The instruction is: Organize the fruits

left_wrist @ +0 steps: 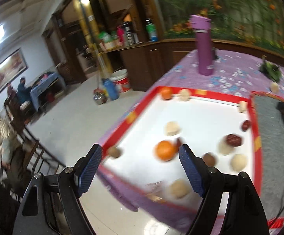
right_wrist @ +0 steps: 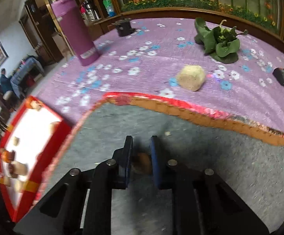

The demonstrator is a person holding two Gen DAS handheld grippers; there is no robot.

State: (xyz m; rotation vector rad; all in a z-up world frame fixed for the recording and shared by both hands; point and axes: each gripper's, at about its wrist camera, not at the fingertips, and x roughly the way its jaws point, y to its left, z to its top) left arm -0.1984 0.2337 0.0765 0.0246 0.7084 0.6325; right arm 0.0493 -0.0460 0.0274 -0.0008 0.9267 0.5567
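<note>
The left gripper point(left_wrist: 140, 152) is held with its jaws spread wide and nothing between them, above the near edge of a shallow red-rimmed tray point(left_wrist: 254, 135) with a smooth white floor. Scattered in that tray are seen a glossy round orange point(left_wrist: 165, 150) just beside the right pad, a second orange point(left_wrist: 166, 93) at the far rim, wrinkled dark red dates point(left_wrist: 233, 140), pale rough-surfaced balls point(left_wrist: 172, 128) and dull brown round fruits point(left_wrist: 209, 159). The right gripper point(right_wrist: 141, 157) is clenched on a small brownish rounded fruit point(right_wrist: 142, 162), blurred and half hidden between the blue textured pads, above a second tray point(right_wrist: 181, 109) lined with coarse grey felt and edged in red and orange. Beyond it, on the purple flowered tablecloth point(right_wrist: 142, 58), a pale faceted chunk point(right_wrist: 191, 77), a crumpled leafy green point(right_wrist: 219, 43) and a tall matte purple cylinder point(right_wrist: 75, 31) are found.
</note>
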